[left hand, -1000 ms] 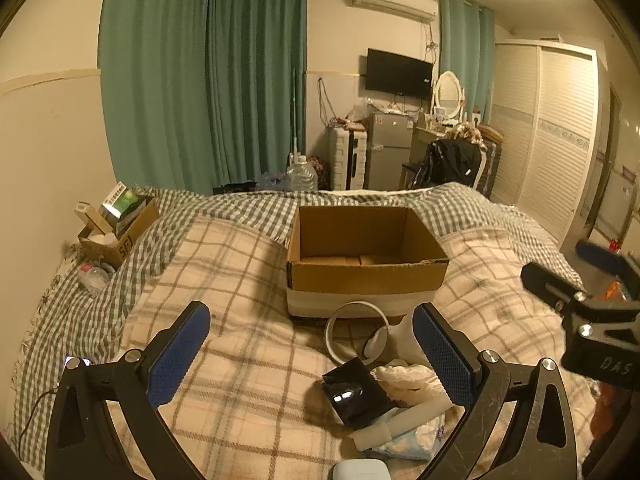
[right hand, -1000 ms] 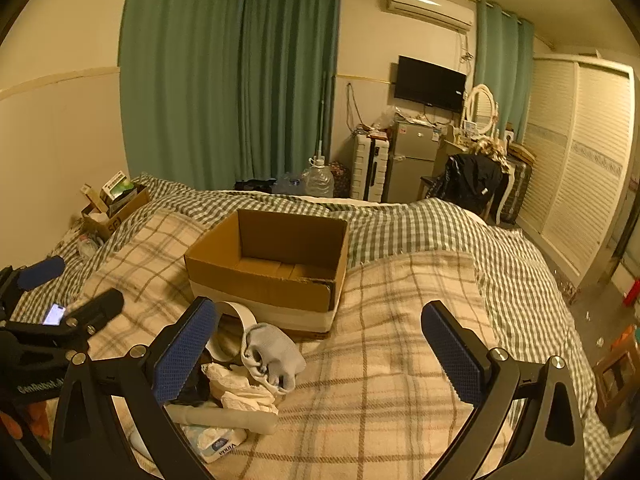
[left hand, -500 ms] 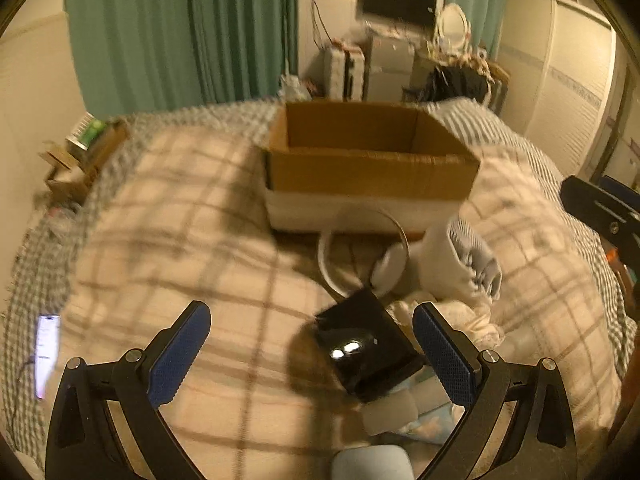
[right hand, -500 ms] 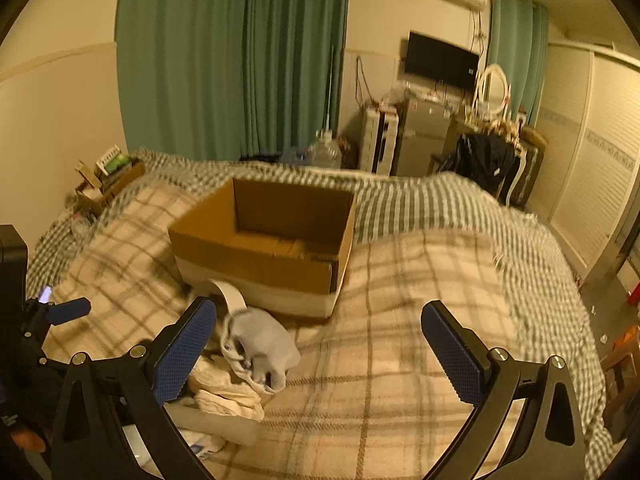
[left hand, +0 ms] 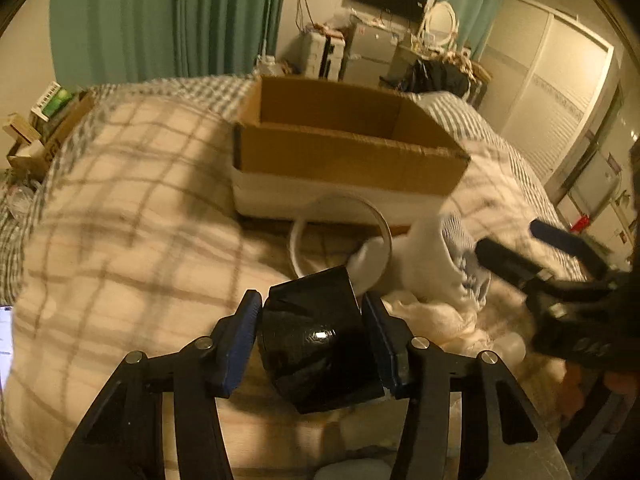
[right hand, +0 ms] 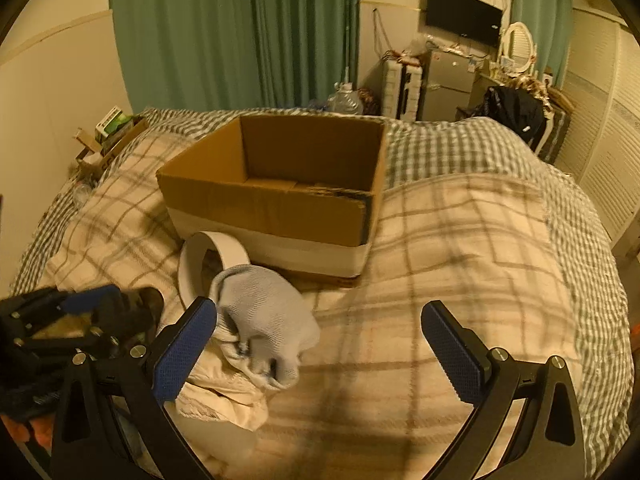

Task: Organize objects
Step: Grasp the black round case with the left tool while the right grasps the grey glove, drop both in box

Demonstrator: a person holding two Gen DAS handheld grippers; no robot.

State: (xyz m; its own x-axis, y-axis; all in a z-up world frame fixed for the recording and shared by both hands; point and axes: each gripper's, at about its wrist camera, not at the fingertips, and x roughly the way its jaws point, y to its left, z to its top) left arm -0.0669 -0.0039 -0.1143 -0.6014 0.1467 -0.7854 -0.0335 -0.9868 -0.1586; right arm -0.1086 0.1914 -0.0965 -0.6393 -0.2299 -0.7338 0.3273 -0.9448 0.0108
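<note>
Black object (left hand: 318, 344) pinched in left jaws (right view hides it).

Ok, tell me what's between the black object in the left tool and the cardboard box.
The left tool grips the black object. The white ring stands on edge against the cardboard box, directly between them. It sits low, and the box top is open, so a lifted path looks clear.

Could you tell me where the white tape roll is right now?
The white tape roll stands on edge against the cardboard box front, just left of the grey sock.
</note>
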